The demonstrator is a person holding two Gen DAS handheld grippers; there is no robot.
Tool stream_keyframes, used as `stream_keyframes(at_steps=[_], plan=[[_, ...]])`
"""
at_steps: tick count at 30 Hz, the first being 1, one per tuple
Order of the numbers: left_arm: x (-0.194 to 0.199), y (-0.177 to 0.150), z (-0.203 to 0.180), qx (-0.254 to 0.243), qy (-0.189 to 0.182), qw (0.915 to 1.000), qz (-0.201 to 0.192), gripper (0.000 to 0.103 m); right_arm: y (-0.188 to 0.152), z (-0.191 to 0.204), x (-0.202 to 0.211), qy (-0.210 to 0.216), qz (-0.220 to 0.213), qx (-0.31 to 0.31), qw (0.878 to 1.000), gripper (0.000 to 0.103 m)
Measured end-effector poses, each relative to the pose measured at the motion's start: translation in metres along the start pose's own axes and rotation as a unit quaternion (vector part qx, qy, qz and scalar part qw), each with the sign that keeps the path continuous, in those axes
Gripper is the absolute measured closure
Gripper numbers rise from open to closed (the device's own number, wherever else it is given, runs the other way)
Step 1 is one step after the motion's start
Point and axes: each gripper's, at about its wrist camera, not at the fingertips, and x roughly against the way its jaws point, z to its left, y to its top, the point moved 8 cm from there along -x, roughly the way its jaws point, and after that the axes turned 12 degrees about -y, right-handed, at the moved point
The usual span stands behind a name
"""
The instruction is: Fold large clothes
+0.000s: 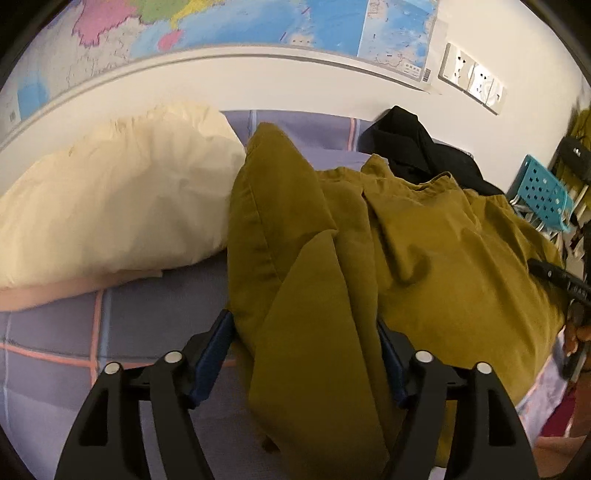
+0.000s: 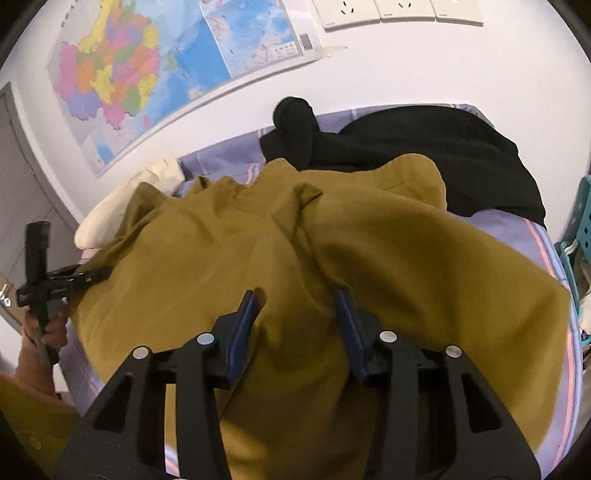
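A large mustard-yellow garment point(image 1: 424, 240) lies crumpled on the bed; it also fills the middle of the right wrist view point(image 2: 295, 251). My left gripper point(image 1: 304, 332) has its jaws wide apart, with a hanging fold of the garment between them, not pinched. My right gripper point(image 2: 297, 302) also stands with jaws apart, pressed down over a bulge of the garment that rises between the blue pads point(image 2: 240, 332). The left gripper's handle shows at the left of the right wrist view point(image 2: 40, 280), at the garment's edge.
A cream pillow point(image 1: 118, 206) lies on the lilac checked bedsheet point(image 1: 55, 332) to the left. A black garment point(image 2: 424, 147) lies against the wall behind. A map point(image 2: 147, 74) and wall sockets point(image 2: 395, 11) hang above. A teal perforated rack point(image 1: 543, 192) stands at the right.
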Motion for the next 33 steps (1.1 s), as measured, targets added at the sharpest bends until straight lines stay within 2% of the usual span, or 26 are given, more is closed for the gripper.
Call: stream_keyframes(at_steps=[4,9,15,18,20,22,27,30,33], plan=[[0.010,-0.003,0.001,0.013,-0.001,0.9999,-0.009,0.027,0.003,0.004,0.010,0.000,-0.004,-0.003,1.000,0.053],[0.035,-0.013,-0.003,-0.002,0.016,0.9996,-0.023,0.026,-0.002,0.002,0.049,0.010,-0.041,-0.007,0.999,0.042],[0.051,-0.028,-0.010,0.002,0.028,0.9992,-0.028,0.025,-0.019,0.009,0.079,0.037,-0.056,-0.010,0.998,0.041],[0.051,-0.032,-0.014,-0.005,0.025,0.9992,-0.029,0.025,-0.029,0.018,0.079,0.045,-0.051,0.003,0.998,0.041],[0.048,-0.035,-0.013,-0.003,0.027,0.9992,-0.029,0.025,-0.037,0.017,0.066,0.034,-0.031,0.002,0.999,0.044],[0.045,-0.036,-0.011,0.009,0.015,0.9995,-0.027,0.025,-0.045,0.015,0.052,0.016,-0.017,0.002,1.000,0.047],[0.042,-0.041,0.000,0.051,-0.016,0.9984,-0.021,0.022,-0.048,0.018,0.050,0.009,-0.026,0.004,1.000,0.043],[0.046,-0.043,-0.002,0.045,-0.009,0.9986,-0.024,0.022,-0.050,0.018,0.056,0.014,-0.025,-0.005,1.000,0.040],[0.055,-0.045,-0.009,0.027,0.004,0.9991,-0.032,0.022,-0.053,0.018,0.067,0.040,-0.030,-0.026,0.998,0.038]])
